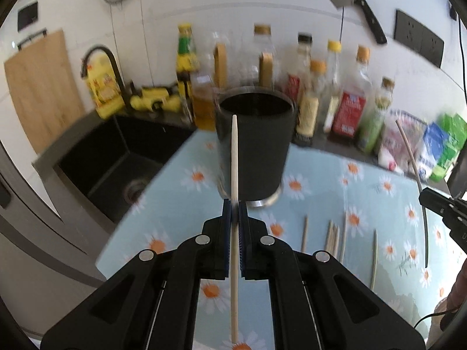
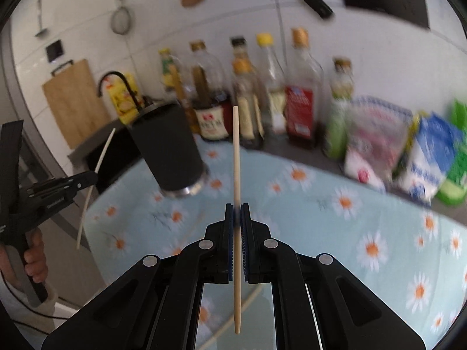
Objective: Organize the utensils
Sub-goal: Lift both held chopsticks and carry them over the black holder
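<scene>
My left gripper [image 1: 234, 205] is shut on a pale wooden chopstick [image 1: 234, 157] that stands upright, its top in front of the black utensil holder [image 1: 254, 145] on the daisy-print mat. My right gripper [image 2: 237, 208] is shut on another chopstick [image 2: 236, 151], also upright. The holder shows in the right wrist view [image 2: 169, 151] to the left. The left gripper [image 2: 87, 179] with its chopstick [image 2: 99, 160] appears at the left there; the right gripper [image 1: 429, 199] with its chopstick [image 1: 408, 148] appears at the right edge of the left view. Several chopsticks [image 1: 332, 237] lie on the mat.
A black sink [image 1: 116, 157] with a faucet [image 1: 102, 64] lies left of the mat [image 1: 321, 195]. A row of bottles [image 1: 350, 108] and food packets [image 1: 432, 145] stands along the back wall. A cutting board [image 1: 41, 87] leans at the left. A knife [image 1: 370, 17] hangs above.
</scene>
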`<state>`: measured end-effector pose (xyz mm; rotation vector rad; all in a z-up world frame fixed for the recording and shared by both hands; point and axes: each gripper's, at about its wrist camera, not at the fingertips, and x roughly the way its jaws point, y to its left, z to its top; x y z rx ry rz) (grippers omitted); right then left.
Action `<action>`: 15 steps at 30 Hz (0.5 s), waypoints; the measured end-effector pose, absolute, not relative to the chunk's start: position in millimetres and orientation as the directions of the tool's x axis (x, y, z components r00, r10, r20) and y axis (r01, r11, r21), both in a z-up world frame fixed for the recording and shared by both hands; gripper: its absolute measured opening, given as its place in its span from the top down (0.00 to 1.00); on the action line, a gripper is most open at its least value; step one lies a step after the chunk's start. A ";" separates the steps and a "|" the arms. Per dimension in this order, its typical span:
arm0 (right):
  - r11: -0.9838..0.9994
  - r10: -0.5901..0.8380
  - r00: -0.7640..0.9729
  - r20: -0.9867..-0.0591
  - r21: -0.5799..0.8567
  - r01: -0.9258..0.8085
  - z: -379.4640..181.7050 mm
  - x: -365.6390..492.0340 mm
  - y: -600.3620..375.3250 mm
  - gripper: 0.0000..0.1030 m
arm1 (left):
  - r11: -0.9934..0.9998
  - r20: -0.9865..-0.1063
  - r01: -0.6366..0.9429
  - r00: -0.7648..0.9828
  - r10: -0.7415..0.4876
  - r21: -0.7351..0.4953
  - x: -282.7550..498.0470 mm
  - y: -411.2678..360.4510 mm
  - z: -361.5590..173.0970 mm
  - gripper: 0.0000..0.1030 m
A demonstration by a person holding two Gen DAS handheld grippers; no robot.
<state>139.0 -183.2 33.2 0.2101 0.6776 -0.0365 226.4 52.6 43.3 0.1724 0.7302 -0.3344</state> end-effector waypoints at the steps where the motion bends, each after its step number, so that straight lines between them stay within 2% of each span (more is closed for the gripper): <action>1: 0.980 0.039 0.788 -0.614 0.178 0.090 37.7 142.2 -181.7 0.95 | 0.936 -0.662 0.349 0.712 -0.233 0.045 228.4 52.5 50.4 0.95; 11: 0.989 0.095 0.879 -0.468 0.147 -0.029 90.6 191.6 -167.3 0.95 | 0.945 -0.545 0.323 0.802 -0.244 0.052 245.5 51.8 96.6 0.95; 15: 0.982 0.168 0.912 -0.375 0.149 -0.119 110.1 213.2 -157.5 0.95 | 0.946 -0.541 0.324 0.796 -0.272 0.001 261.1 55.1 103.7 0.95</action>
